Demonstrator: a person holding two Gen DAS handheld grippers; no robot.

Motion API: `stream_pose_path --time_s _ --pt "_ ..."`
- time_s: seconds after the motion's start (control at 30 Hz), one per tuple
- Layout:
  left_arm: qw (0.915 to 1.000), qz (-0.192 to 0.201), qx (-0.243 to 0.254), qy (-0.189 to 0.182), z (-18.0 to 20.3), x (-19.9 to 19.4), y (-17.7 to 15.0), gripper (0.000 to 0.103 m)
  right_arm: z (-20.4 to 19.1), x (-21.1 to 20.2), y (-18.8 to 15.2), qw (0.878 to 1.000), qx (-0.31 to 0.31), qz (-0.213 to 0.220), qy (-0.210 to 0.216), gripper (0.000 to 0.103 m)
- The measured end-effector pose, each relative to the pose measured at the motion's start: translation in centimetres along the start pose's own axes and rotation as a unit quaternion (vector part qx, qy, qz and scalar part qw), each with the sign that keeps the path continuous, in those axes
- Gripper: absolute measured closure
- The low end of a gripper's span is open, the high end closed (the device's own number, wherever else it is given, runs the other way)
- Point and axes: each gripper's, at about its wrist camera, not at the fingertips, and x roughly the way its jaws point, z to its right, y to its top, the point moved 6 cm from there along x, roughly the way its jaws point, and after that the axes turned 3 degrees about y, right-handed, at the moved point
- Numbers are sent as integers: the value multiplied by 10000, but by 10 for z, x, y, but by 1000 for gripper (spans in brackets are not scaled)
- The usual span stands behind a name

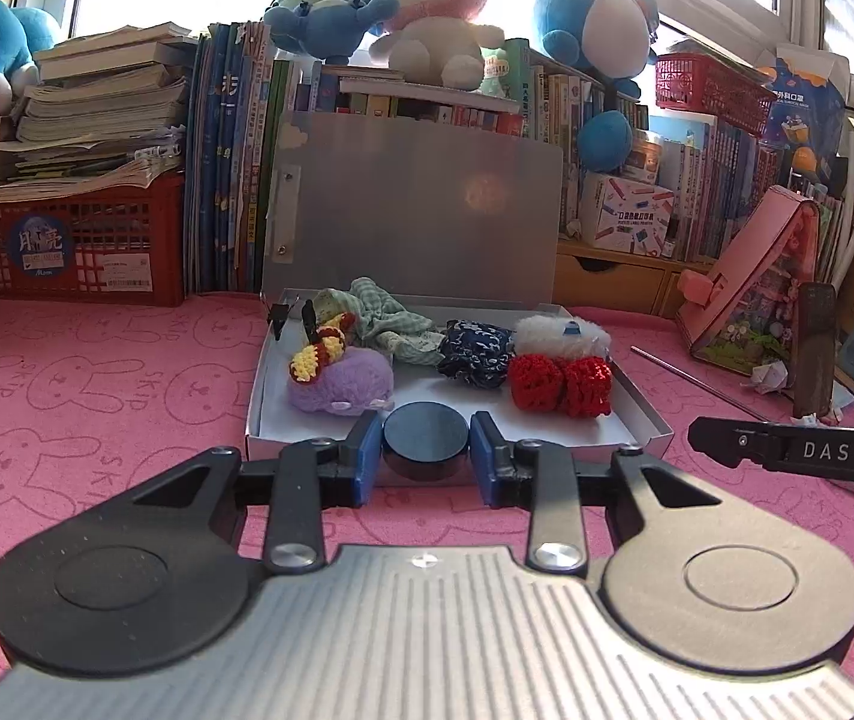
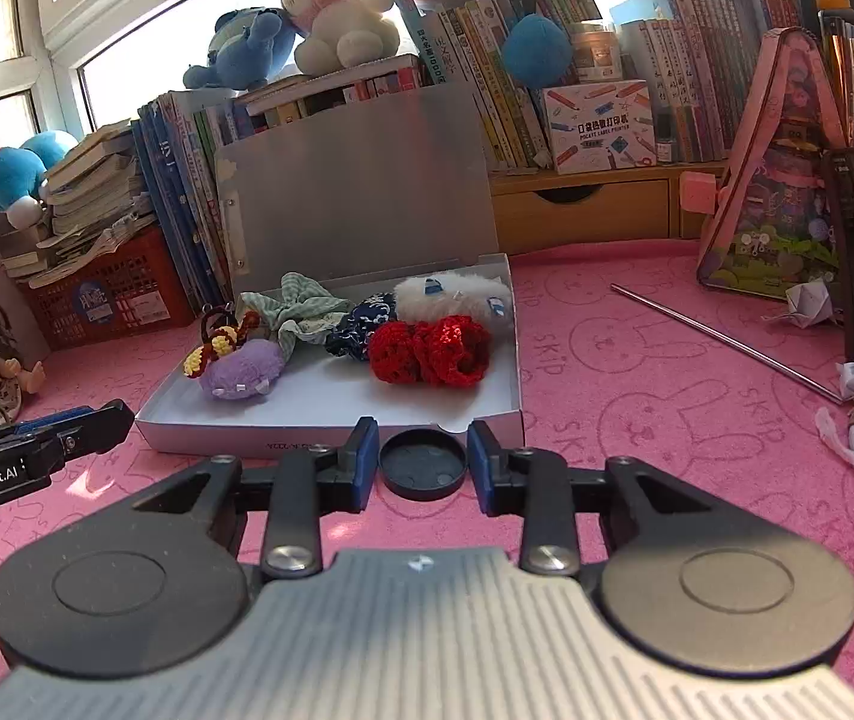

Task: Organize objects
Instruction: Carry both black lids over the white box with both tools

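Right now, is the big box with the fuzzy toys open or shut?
Open. The box's lid stands up against the books, and you can see the purple plush and red crochet piece inside.

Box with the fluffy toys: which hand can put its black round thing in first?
Probably the left. The left fingers hold the black round case right at the box rim, facing its bare white floor. The right fingers hold the black lid lower, in front of the box wall.
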Motion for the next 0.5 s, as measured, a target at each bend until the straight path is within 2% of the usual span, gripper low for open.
stream_pose_path --time_s 0.3,0.5 --pt "9999 -69 -1 146 -8 48 18 66 2 48 22 9994 231 -226 96 66" --pt "9993 -258 -201 204 -18 81 19 66 12 78 28 9970 610 -457 156 66"
